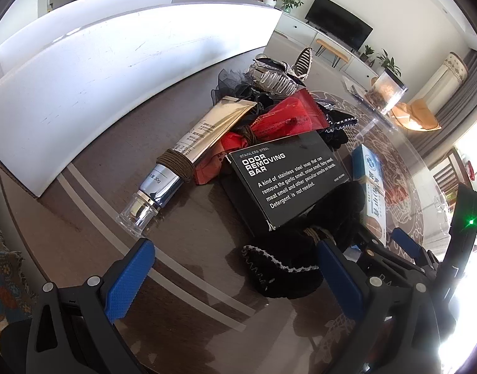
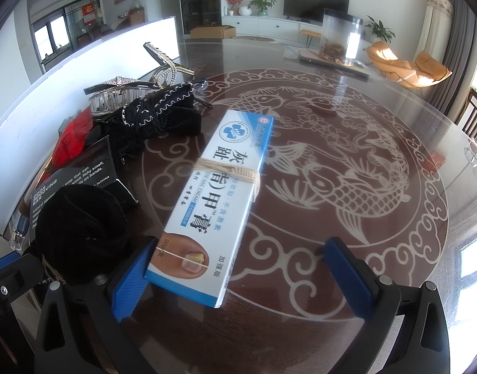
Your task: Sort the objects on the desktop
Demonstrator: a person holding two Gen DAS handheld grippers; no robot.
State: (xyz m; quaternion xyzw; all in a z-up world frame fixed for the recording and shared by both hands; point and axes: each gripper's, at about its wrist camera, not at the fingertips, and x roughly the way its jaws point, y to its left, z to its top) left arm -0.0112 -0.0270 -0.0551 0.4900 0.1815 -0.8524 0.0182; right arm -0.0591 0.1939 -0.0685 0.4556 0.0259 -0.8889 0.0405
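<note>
My left gripper [image 1: 235, 277] is open low over the table, and a black scrunchie [image 1: 282, 265] lies between its fingers, against the right pad. Beyond it lies a pile: a black "Odor Removing Bar" box [image 1: 285, 180], a gold and silver tube [image 1: 188, 152] wrapped with brown hair ties, a red packet [image 1: 288, 115] and a rhinestone claw clip [image 1: 275, 74]. My right gripper [image 2: 241, 280] is open too. The near end of a blue and white toe nail cream box [image 2: 219, 205], banded with a beige hair tie, lies between its fingers, close against the left pad [image 2: 132, 280].
A white partition box [image 1: 113, 71] runs along the left of the round glass-topped table [image 2: 347, 168]. A black stitched scrunchie [image 2: 163, 115] and the clip [image 2: 120, 93] lie behind the cream box. A clear container [image 2: 338, 37] stands at the far edge.
</note>
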